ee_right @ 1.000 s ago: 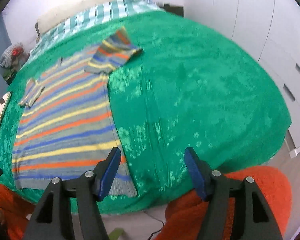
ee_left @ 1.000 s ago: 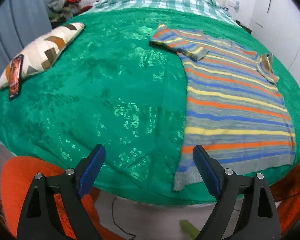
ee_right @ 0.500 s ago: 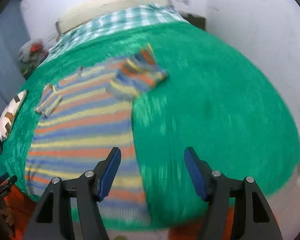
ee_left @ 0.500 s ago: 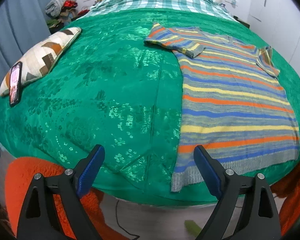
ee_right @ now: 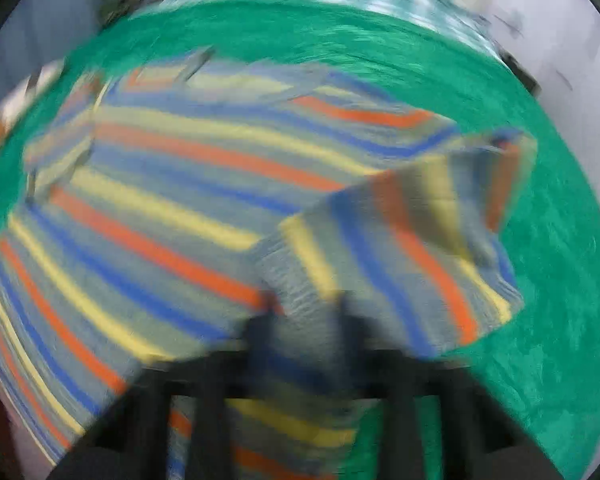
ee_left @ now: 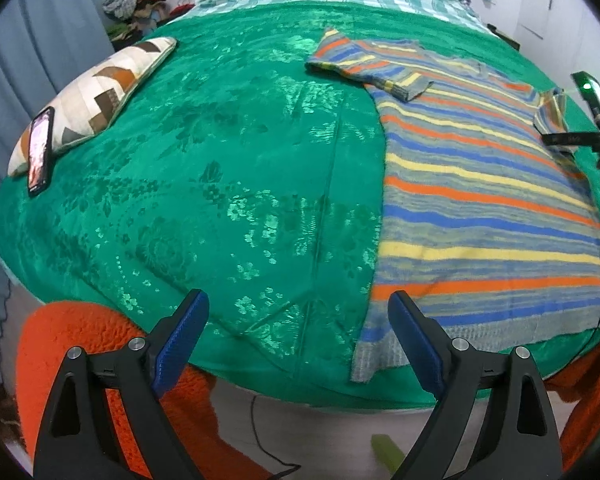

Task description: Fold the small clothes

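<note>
**Now: right gripper at the shirt's sleeve**

Here a striped shirt [ee_left: 488, 208] lies flat on a green bedspread [ee_left: 220, 184]. It sits ahead and to the right of the left gripper [ee_left: 298, 340], long axis running away from it, hem nearest. The left gripper's jaws are spread wide over the bed edge, holding nothing.

The right gripper [ee_right: 306, 320] is nearer the work: a sleeve [ee_right: 412, 248] lies directly in front of its fingers, apparently lifted. Heavy blur hides the fingertips, so I cannot tell whether they clamp the sleeve. Folding it inward means carrying it left, across the shirt's body.

A pillow [ee_left: 96, 92] and phone [ee_left: 40, 148] lie far left.
</note>
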`<state>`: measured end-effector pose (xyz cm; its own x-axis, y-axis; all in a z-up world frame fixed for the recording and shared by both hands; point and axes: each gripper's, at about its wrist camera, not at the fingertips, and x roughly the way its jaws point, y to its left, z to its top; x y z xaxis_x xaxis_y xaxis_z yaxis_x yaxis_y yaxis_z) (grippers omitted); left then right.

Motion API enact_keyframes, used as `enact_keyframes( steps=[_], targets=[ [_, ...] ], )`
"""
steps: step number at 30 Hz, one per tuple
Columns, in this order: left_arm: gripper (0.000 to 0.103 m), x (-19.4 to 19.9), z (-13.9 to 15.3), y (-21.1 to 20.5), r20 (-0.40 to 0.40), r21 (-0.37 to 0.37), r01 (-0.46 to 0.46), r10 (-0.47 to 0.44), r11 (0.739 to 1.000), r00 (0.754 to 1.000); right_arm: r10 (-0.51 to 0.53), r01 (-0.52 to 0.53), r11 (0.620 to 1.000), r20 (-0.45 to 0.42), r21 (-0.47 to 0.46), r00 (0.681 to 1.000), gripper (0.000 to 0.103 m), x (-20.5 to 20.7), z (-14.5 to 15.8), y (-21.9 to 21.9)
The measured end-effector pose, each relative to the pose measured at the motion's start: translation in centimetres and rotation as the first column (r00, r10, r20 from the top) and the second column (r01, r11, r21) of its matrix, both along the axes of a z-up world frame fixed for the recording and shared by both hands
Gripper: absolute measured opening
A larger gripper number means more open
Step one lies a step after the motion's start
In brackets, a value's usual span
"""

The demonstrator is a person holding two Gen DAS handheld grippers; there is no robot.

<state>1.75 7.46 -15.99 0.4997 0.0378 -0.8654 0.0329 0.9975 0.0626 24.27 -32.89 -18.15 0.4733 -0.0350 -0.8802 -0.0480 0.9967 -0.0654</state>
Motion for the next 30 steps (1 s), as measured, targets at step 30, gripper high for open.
enact_keyframes(
  steps=[30],
  targets=[
    [0.092, 0.3, -1.8, -2.3, -0.066, 0.075, 0.053, -0.048, 0.996, 0.997, -0.653, 0.598, 0.636, -0.072, 0.487, 0.754, 0.042, -13.2, -0.4, -30.4]
  ],
)
